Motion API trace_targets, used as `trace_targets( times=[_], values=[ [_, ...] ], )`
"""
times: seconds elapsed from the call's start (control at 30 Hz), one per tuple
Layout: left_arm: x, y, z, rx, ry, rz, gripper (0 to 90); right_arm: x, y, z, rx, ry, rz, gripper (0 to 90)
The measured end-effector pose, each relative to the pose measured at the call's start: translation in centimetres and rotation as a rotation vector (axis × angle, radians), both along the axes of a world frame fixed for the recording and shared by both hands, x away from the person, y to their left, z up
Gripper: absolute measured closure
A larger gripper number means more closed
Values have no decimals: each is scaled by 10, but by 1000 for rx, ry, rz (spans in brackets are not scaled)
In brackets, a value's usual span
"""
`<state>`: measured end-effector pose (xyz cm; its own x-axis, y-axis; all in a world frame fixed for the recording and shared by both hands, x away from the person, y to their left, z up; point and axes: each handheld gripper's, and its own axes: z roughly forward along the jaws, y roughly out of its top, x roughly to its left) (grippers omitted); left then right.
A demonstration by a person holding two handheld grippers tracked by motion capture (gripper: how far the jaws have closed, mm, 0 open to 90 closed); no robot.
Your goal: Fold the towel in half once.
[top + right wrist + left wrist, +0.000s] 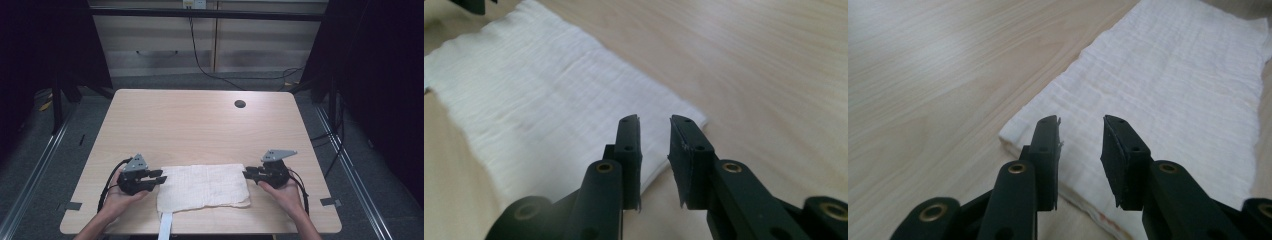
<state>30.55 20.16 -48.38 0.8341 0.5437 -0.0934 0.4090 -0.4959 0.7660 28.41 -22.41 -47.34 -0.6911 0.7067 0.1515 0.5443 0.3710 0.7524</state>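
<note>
A white folded cloth [202,186] lies flat near the table's front edge, between my two grippers. My left gripper [161,176] sits at the cloth's left edge, pointing right. In the left gripper view its jaws [1081,122] stand apart above the cloth's [1173,90] near corner, with nothing pinched between them. My right gripper [246,172] is at the cloth's right edge, pointing left. In the right gripper view its jaws [654,120] show a narrow gap over a corner of the cloth [539,90], and nothing is gripped.
The wooden table [200,125] has a round cable hole [240,104] at the back right. A white strip [166,225] hangs over the front edge below the cloth. Grey tape pieces [74,205] mark the front corners. Cabinets and cables stand behind the table.
</note>
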Motion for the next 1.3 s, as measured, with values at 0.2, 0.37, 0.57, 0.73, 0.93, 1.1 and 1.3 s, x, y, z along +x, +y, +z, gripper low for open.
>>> trace_targets(
  times=[0.2, 0.37, 0.57, 0.73, 0.93, 1.1, 1.3],
  values=[
    [17, -13, -12, 39, 20, 12, 716, 37, 12, -9, -24, 22, -10, 747],
    [17, -14, -19, 46, 21, 5, 716, 48, 17, -21, -44, 28, -10, 695],
    [18, -13, -21, 32, 12, 4, 710, 51, 19, -30, -54, 46, -4, 677],
    [19, -12, -22, 16, 17, 8, 710, 48, 21, -30, -80, 29, 18, 710],
    [17, -13, -21, 29, 10, 8, 697, 45, 22, -30, -62, 58, 39, 866],
    [17, -11, -19, 42, 37, 11, 699, 43, 20, -29, -72, 54, 14, 878],
    [21, -4, -5, 11, 17, 38, 655, 43, 18, -29, -73, 55, 8, 879]
  ],
)
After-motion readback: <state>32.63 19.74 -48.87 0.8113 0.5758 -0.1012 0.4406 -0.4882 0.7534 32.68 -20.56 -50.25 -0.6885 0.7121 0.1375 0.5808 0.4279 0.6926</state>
